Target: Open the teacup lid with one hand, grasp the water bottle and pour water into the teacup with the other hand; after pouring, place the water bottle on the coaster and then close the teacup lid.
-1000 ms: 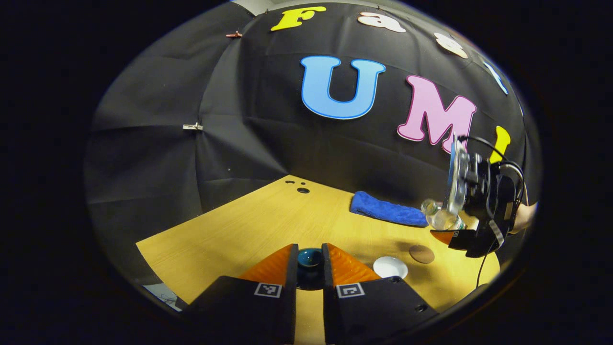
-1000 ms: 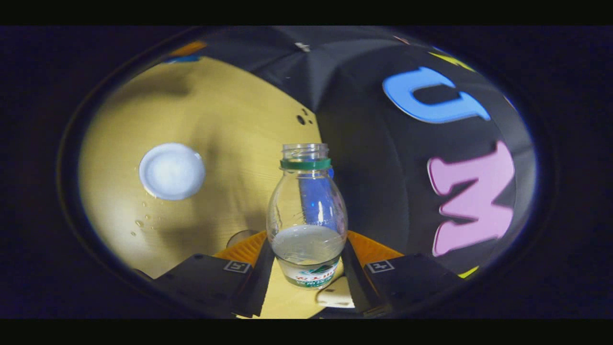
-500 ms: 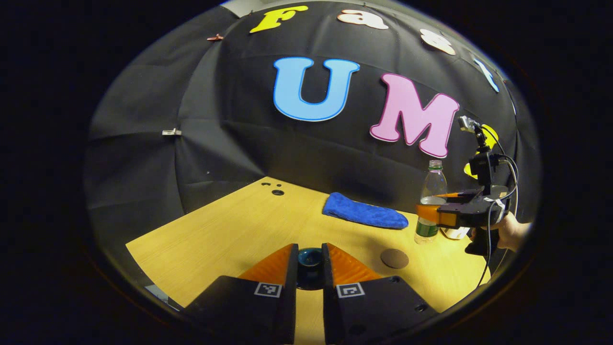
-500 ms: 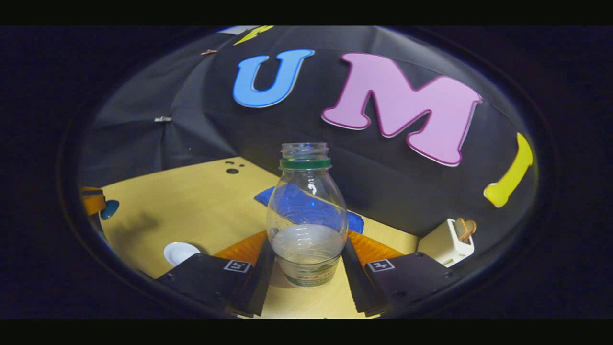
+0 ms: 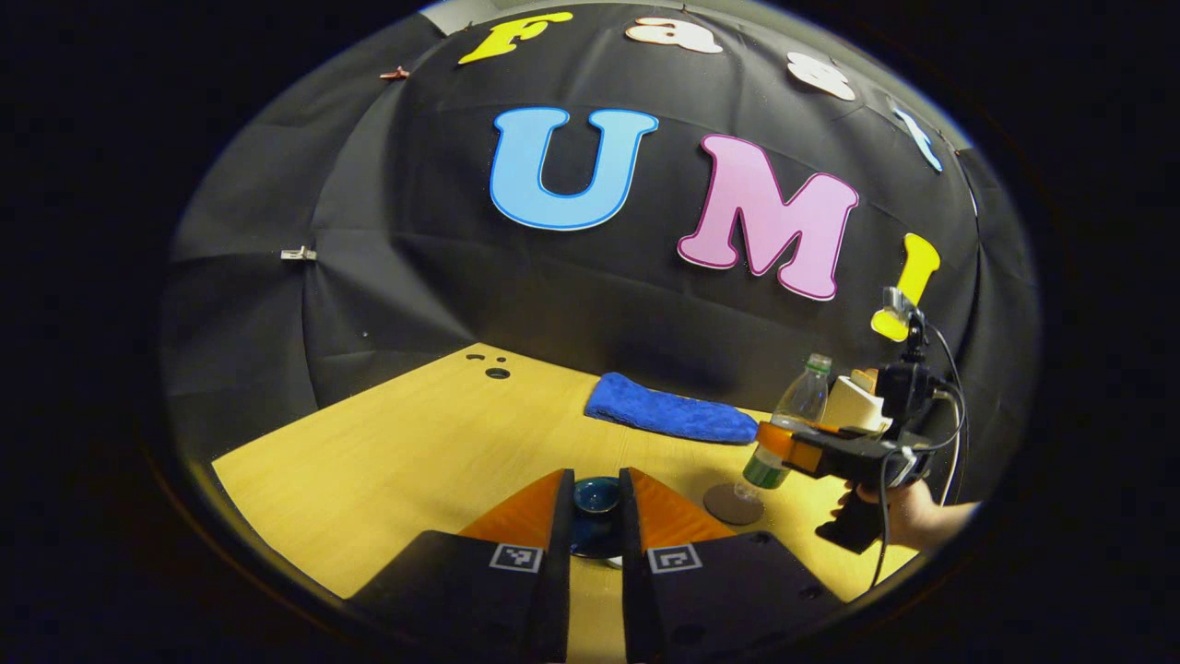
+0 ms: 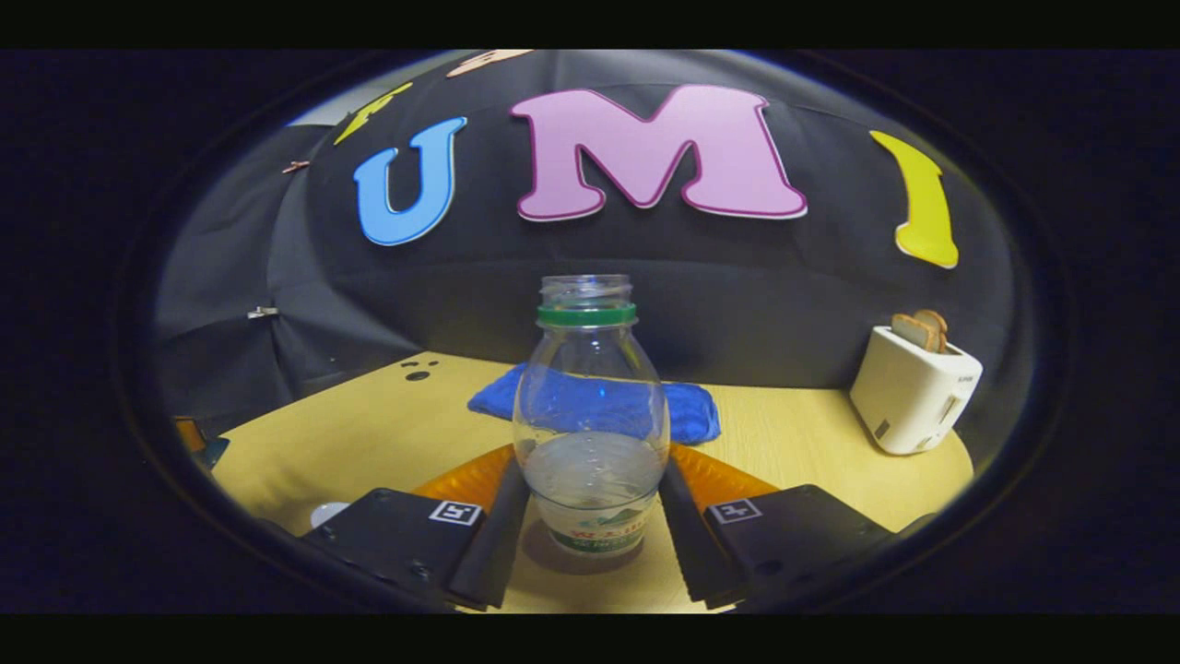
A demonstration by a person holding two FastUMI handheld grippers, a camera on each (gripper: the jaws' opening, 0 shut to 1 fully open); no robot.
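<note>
Now the right tongs (image 6: 590, 516) clamp the uncapped water bottle (image 6: 590, 415) just above the coaster (image 5: 733, 504), so an off-centre release could tip it, while the left tongs (image 5: 595, 507) pinch the teacup lid (image 5: 595, 498).

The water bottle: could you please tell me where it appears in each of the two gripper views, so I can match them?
Left gripper view: the water bottle is far right, tilted, held by the right gripper over the coaster.
Right gripper view: it stands centre, upright between that gripper's fingers.
Shared landmark: the blue towel lying behind the bottle.
</note>
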